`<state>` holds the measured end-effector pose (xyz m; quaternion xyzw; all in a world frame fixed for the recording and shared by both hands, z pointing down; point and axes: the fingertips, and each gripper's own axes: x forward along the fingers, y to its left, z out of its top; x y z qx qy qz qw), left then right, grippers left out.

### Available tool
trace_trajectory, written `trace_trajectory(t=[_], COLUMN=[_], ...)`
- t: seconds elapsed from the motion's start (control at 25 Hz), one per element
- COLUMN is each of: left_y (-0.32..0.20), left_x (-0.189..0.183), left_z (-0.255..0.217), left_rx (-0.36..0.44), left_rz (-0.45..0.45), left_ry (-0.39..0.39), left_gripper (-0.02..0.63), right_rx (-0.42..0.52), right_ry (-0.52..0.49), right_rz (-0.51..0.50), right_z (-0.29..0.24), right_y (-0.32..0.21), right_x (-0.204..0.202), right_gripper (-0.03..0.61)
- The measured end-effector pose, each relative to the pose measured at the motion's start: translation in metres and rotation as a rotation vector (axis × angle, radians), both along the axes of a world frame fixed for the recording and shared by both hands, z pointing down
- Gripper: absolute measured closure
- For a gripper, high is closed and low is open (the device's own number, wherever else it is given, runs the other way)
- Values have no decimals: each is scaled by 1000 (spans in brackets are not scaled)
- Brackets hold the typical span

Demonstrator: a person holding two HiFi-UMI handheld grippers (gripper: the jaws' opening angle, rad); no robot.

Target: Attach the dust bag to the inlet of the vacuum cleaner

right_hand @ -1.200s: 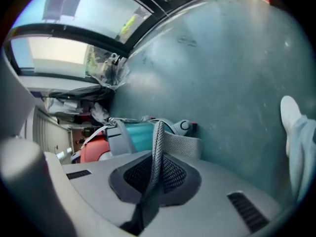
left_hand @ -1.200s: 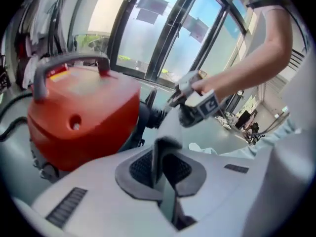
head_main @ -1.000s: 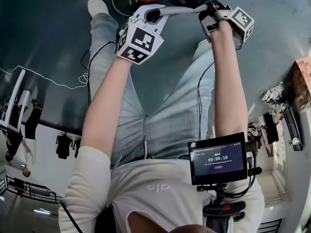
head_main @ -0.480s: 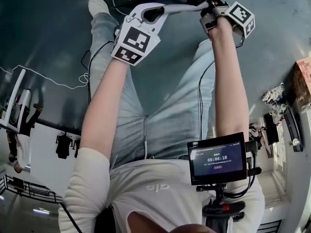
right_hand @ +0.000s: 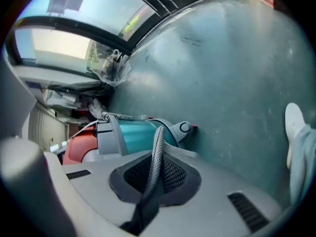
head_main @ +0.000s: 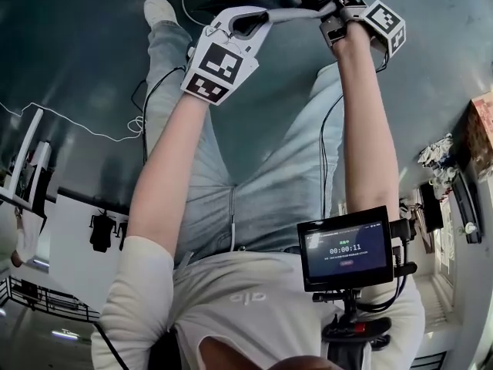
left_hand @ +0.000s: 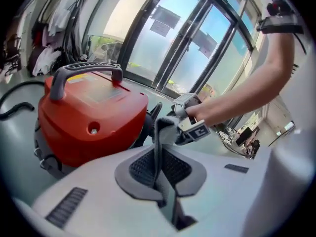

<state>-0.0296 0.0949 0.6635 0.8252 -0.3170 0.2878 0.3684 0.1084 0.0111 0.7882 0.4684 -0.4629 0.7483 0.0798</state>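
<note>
Dust bag [head_main: 295, 12] stretches as a grey strip between the left gripper [head_main: 254, 20] and right gripper [head_main: 327, 14], each clenched on one end, just beside the red vacuum cleaner [left_hand: 91, 117] on the floor [head_main: 77, 52].

Both bare forearms reached forward and down. The left gripper [head_main: 245, 23] and right gripper [head_main: 327, 14] had their jaws closed, apparently pinching the same grey fabric strip [left_hand: 159, 147].
</note>
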Motion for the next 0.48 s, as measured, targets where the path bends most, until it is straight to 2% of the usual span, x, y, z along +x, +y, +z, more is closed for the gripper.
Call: trace_trajectory(t=[0.08, 0.16, 0.28, 0.32, 0.4, 0.48], left_y=[1, 3, 7, 6, 3, 5], left_x=[-6, -13, -15, -15, -14, -11], left_z=[14, 40, 64, 63, 46, 23], left_rx=[-15, -74, -131, -136, -116, -62], left_rz=[-26, -76, -96, -117, -148, -100], left_ry=[-5, -9, -54, -54, -43, -56], left_gripper=[598, 598, 598, 598, 598, 598], right_rx=[7, 45, 142, 156, 125, 89], right_ry=[30, 17, 26, 39, 58, 35], right_rz=[-26, -26, -123, -134, -85, -25], right_z=[-7, -34, -73, -71, -48, -28], right_y=[-4, -17, -32, -33, -27, -18], right_x=[-1, -6, -28, -29, -16, -8], right_gripper=[560, 560, 560, 560, 560, 560])
